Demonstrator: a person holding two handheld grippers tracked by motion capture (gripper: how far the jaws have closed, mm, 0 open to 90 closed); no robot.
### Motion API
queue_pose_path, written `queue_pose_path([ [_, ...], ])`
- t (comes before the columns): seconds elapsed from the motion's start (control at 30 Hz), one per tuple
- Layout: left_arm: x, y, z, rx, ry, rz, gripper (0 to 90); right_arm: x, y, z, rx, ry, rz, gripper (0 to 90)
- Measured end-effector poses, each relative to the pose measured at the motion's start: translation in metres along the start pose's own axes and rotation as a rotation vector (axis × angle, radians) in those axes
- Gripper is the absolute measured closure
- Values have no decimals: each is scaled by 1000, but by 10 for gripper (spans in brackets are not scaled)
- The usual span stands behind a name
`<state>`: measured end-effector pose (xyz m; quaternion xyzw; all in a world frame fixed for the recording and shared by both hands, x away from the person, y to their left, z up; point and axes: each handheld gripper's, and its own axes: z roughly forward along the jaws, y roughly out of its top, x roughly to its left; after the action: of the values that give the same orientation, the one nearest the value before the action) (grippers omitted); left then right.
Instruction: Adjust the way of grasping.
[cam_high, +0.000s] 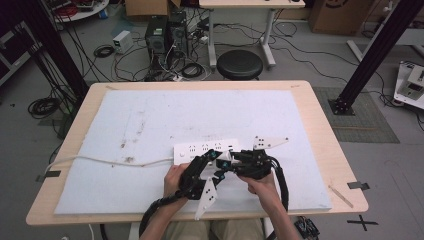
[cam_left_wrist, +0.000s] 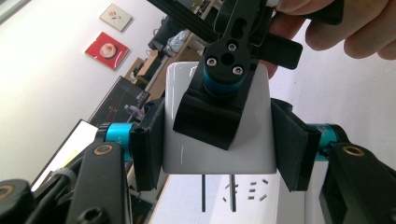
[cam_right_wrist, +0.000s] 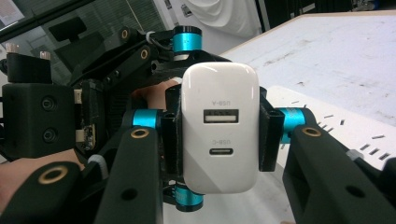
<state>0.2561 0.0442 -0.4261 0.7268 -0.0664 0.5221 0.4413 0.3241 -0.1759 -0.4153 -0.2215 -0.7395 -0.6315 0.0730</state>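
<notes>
- We're looking down on a wooden table under a pale blue mat, and both grippers meet near its front edge, right in front of the person.
- Just beyond the two grippers lies a white power strip, its cord running off past the left gripper toward the table's left edge.
- The left gripper comes in from the left hand, grey plate hanging toward the person; its jaws sit flat against the two sides of a white USB charger, holding it.
- The right gripper, in the right hand, points straight at the left one, and in its own view we see its jaws pressed on the charger's other pair of sides, so both tools clamp the same block.
- From the right gripper view the charger's face is toward us, with a USB-A port above a USB-C port.
- From the left gripper view two metal prongs stick out below the charger, with the power strip's slots just past them; we can't tell whether the prongs touch.
</notes>
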Motion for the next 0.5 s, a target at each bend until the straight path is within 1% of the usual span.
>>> queue_pose_path([
  [0.03,1,-1,0,-1,-6,-12,422,0,0,0,0,-3,-2,630],
  [0.1,3,-2,2,12,-21,-34,393,0,0,0,6,-15,-1,630],
  [0.13,3,-3,3,17,-30,-48,375,0,0,1,7,-10,-3,630],
  [0.17,4,-4,3,22,-33,-53,354,0,0,1,4,-9,-3,630],
  [0.23,5,-4,3,15,-44,-69,338,0,0,1,3,-10,-5,630],
  [0.3,5,-4,3,19,-41,-73,328,0,0,1,1,-10,-5,630],
  [0.33,6,-4,3,16,-39,-78,259,0,0,1,6,-14,5,630],
  [0.37,6,-4,3,16,-39,-79,252,0,0,1,6,-13,1,630],
  [0.4,7,-5,3,3,-55,-96,240,0,0,1,4,-13,2,630],
  [0.43,7,-5,3,-1,-51,-97,223,-1,0,1,2,-15,0,630],
  [0.5,8,-6,3,-4,-66,-118,203,-1,1,1,2,-18,0,630],
])
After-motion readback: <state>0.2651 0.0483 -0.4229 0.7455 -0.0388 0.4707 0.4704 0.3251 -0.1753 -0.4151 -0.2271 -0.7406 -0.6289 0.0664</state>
